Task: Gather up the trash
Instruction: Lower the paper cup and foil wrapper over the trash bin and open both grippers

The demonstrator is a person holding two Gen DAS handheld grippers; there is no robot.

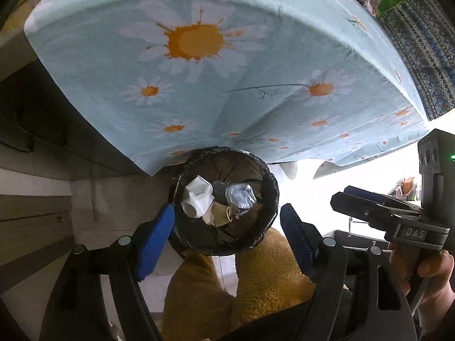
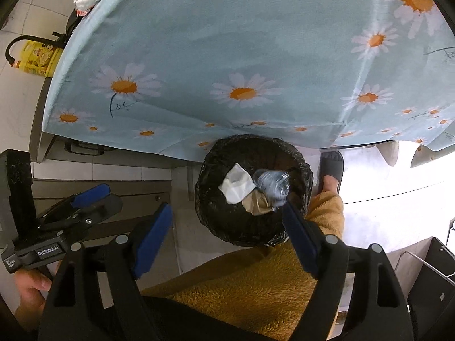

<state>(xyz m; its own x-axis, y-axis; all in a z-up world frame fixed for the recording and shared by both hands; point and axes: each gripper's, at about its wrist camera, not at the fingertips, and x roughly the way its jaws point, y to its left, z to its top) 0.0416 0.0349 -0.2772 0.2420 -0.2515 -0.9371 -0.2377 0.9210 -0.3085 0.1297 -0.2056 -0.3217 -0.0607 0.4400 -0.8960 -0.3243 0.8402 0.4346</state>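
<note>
Both grippers, left [image 1: 226, 236] and right [image 2: 227, 238], gape empty above the bag-lined trash bin [image 1: 264, 218]; sinking lower could snag its liner [image 2: 301, 170].

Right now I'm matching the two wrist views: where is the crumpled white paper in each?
Left wrist: crumpled white paper, left side inside the black-lined bin.
Right wrist: crumpled white paper, upper left inside the bin.
Shared landmark: crushed clear bottle just right of it.
</note>
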